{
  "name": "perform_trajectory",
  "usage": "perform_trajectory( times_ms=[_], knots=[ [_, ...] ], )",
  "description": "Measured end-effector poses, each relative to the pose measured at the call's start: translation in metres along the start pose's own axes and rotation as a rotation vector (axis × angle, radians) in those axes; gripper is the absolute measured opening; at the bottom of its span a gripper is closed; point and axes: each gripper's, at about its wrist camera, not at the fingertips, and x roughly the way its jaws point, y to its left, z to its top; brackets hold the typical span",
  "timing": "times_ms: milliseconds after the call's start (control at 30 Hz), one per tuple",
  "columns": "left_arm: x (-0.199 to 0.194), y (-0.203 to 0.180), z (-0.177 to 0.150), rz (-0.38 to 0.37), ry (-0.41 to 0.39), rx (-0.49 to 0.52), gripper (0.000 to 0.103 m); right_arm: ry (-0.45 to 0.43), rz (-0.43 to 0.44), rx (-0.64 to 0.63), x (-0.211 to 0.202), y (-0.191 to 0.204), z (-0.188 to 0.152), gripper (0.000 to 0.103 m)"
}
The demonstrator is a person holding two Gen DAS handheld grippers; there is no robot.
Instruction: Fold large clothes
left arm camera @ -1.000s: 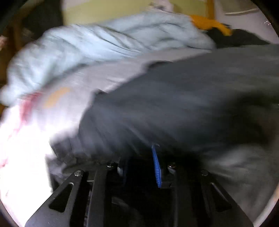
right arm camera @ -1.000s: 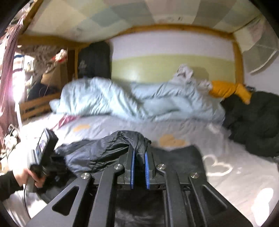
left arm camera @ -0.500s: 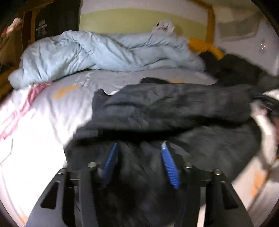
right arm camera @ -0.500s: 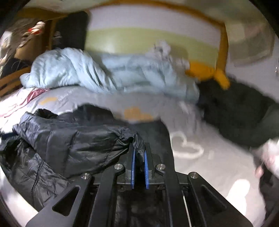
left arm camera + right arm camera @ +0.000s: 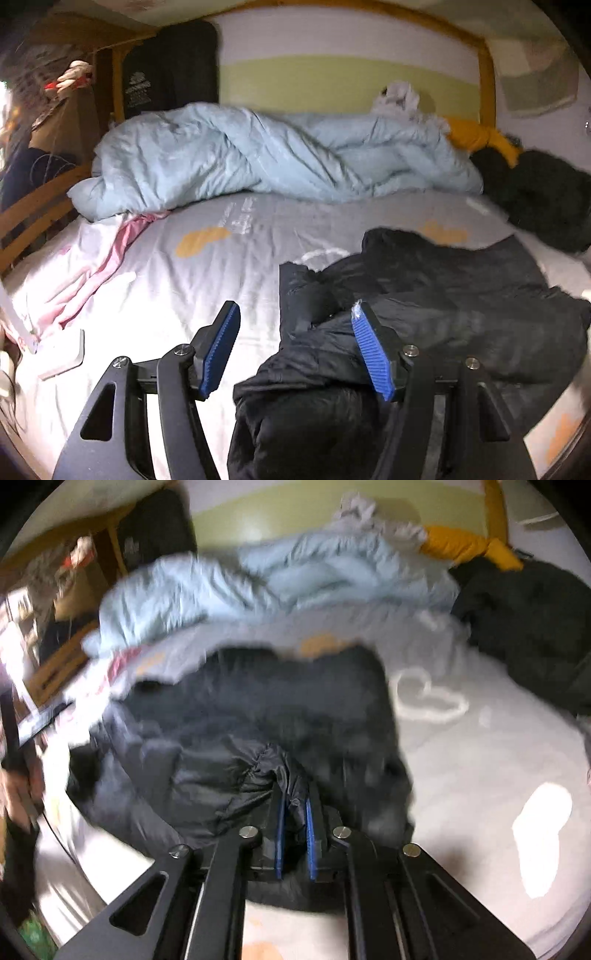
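A black puffer jacket lies crumpled on the grey bed sheet. My left gripper hovers over the jacket's left edge with its jaws opening. Its blue pads stand wide apart and press on nothing, though the jacket's edge shows below and between them. In the right wrist view the same jacket spreads ahead, blurred. My right gripper is shut on a bunched fold of the jacket's shiny fabric, low over the bed.
A rumpled light blue duvet fills the far side of the bed. At the right lie a dark fuzzy garment and a yellow one. Pink cloth and a flat white object lie left, beside a wooden rail.
The left gripper's jaws have spread and let go of the jacket, and it has pulled up and back. The right gripper, still shut on its fold, has tipped down toward the bed.
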Motion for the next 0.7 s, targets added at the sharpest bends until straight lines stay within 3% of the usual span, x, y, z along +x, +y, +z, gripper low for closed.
perform_trajectory(
  times_ms=[67, 167, 233, 267, 300, 333, 433, 567, 700],
  knots=[
    [0.025, -0.006, -0.003, 0.05, 0.05, 0.033, 0.062, 0.056, -0.034, 0.0, 0.02, 0.0, -0.007, 0.012],
    [0.048, -0.007, -0.025, 0.053, 0.16, 0.041, 0.058, 0.069, -0.028, 0.023, 0.031, -0.001, -0.009, 0.023],
    [0.056, -0.002, -0.047, 0.058, 0.241, 0.024, 0.056, 0.031, -0.028, 0.043, 0.027, -0.003, -0.009, 0.038],
    [0.056, 0.0, -0.057, 0.065, 0.262, 0.009, 0.056, 0.017, -0.029, 0.047, 0.025, -0.004, -0.008, 0.055],
    [0.054, 0.002, -0.067, 0.072, 0.282, -0.006, 0.056, -0.007, -0.028, 0.048, 0.021, -0.003, -0.006, 0.065],
    [0.053, 0.004, -0.074, 0.075, 0.297, -0.018, 0.056, -0.032, -0.021, 0.045, 0.017, -0.002, -0.006, 0.065],
    [0.04, 0.011, -0.082, 0.085, 0.279, -0.057, 0.056, -0.046, 0.045, 0.026, 0.012, 0.008, -0.002, 0.065],
    [0.016, 0.011, -0.087, 0.03, 0.227, -0.089, 0.055, 0.034, 0.105, 0.008, 0.027, 0.021, -0.007, 0.065],
    [-0.001, 0.01, -0.059, 0.013, 0.112, -0.071, 0.055, 0.144, 0.064, -0.016, 0.058, 0.032, -0.02, 0.065]
  ],
)
